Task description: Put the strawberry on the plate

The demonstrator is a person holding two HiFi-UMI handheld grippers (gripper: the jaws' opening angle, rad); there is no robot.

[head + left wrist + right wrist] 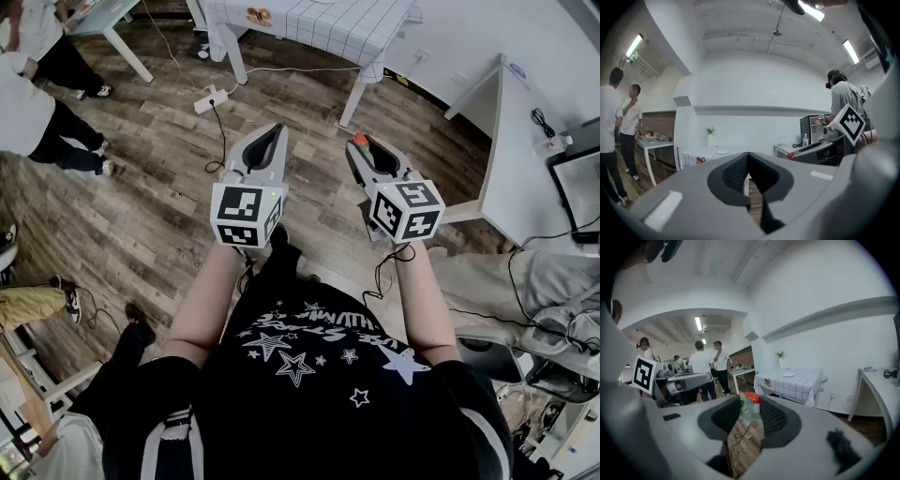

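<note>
my left tongs [748, 155] pressed together on nothing, my right tongs [750, 403] pinching the strawberry [753, 398] right at the tips, both held up over the wood floor [141, 206], white plate [788, 375] well off on the checkered-cloth desk [802, 383] by the wall

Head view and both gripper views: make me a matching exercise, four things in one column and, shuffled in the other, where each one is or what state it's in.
1. strawberry
2. plate
3. power strip
4. left hand-held gripper

A. lying on the wooden floor
B. held between the jaws of the right hand-held gripper
C. on the checked tablecloth
D. holding nothing

Pairs: 1-B, 2-C, 3-A, 4-D
</note>
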